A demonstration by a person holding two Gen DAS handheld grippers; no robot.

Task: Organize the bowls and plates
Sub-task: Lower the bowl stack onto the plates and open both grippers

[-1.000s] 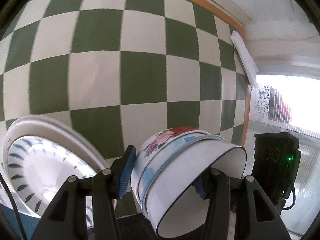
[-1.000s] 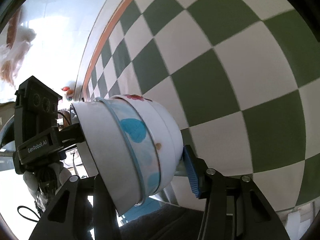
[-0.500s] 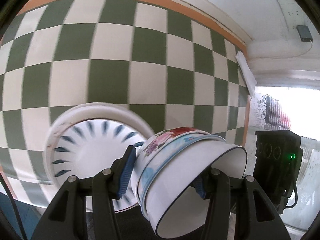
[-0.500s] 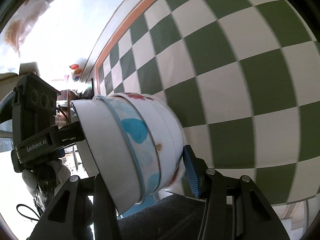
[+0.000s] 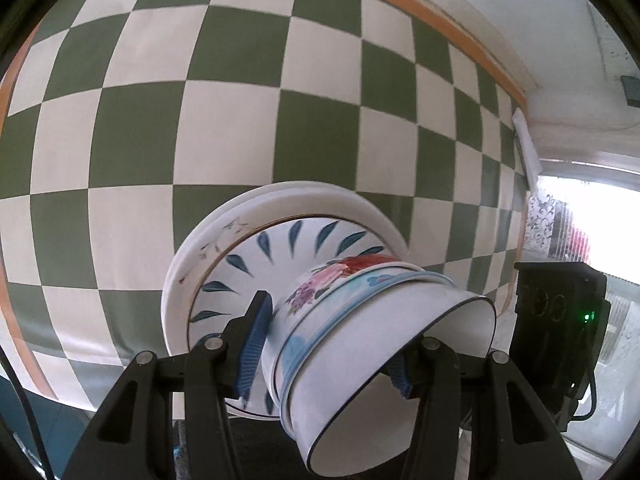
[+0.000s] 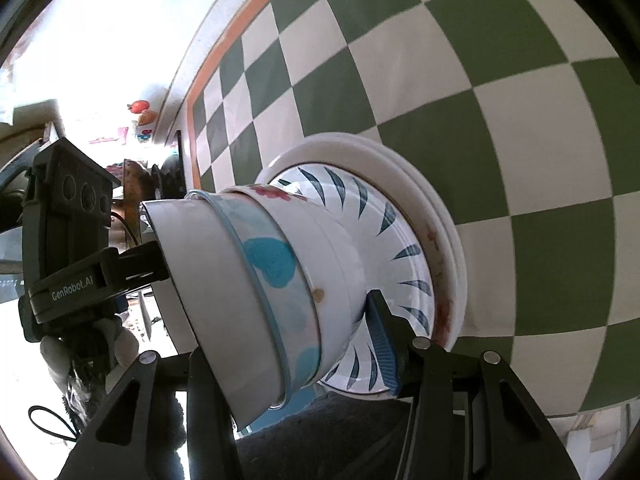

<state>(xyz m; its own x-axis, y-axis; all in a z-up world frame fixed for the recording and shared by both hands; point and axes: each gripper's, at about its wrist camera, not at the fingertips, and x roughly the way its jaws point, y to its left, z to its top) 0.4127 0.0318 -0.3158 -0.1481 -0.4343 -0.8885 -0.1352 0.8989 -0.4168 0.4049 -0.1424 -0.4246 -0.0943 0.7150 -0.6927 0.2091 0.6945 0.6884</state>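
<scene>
A stack of three nested bowls (image 5: 360, 340), flowered outside, blue hearts in the middle and white with a dark rim inside, hangs tilted between both grippers. My left gripper (image 5: 328, 360) is shut on its wall, one pad on the flowered bowl and the other finger inside. My right gripper (image 6: 288, 352) is shut on the opposite side of the bowl stack (image 6: 260, 280) in the same way. Just behind the bowls a pile of plates (image 5: 280, 248) lies on the table, the top one with blue leaf marks. In the right wrist view the plates (image 6: 400, 232) show close behind the bowls' base.
A green and white checked tablecloth (image 5: 224, 120) with an orange border covers the table. The right gripper's body (image 5: 556, 328) shows at the right of the left wrist view. The left gripper's body (image 6: 72, 260) shows opposite. Past the table's edge lies a bright, cluttered room (image 6: 140, 132).
Both grippers have carried the bowl stack sideways across the table. The plate pile has slid from the left edge of the left wrist view to right behind the bowls. Both grips are unchanged.
</scene>
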